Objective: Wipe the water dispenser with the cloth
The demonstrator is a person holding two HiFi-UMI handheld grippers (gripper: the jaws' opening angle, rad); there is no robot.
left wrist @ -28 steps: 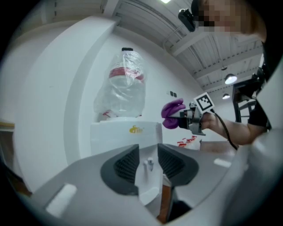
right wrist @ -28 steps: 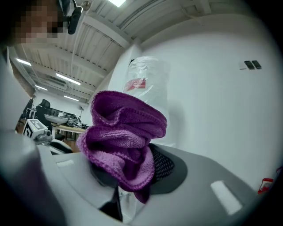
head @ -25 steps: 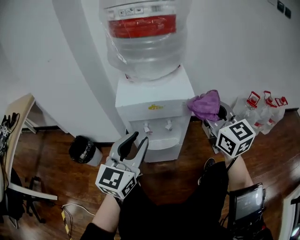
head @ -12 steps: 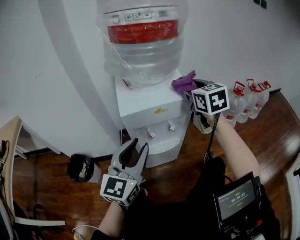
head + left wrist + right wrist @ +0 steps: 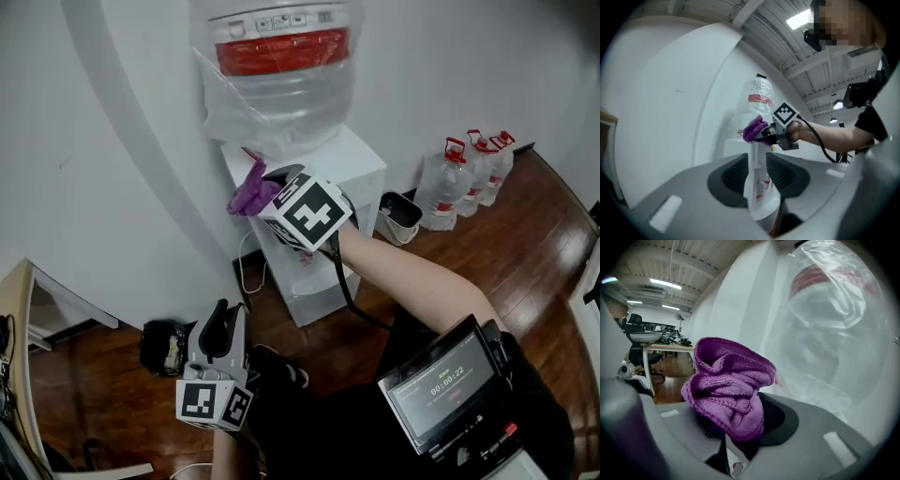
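Nearest to the person, the left hand-held gripper (image 5: 232, 311) hangs low over the wooden floor (image 5: 525, 244). Its jaws are only a little apart, with nothing between them, and it is well apart from the work.

The right hand-held gripper (image 5: 267, 187) is the nearer one. It is clamped on the purple cloth (image 5: 247, 194), which bunches out past its tips. The cloth lies at the left edge of the top of the water dispenser (image 5: 361, 169), just under the big bottle (image 5: 281, 75). Whether it already presses on the white surface cannot be told.

The dispenser stands upright, so the bare top runs to the right of the cloth and the front drops below it. A wipe would probably go one of these two ways.

Behind is a white wall (image 5: 112, 141). Spare water bottles (image 5: 469, 169) stand on the floor at the right.
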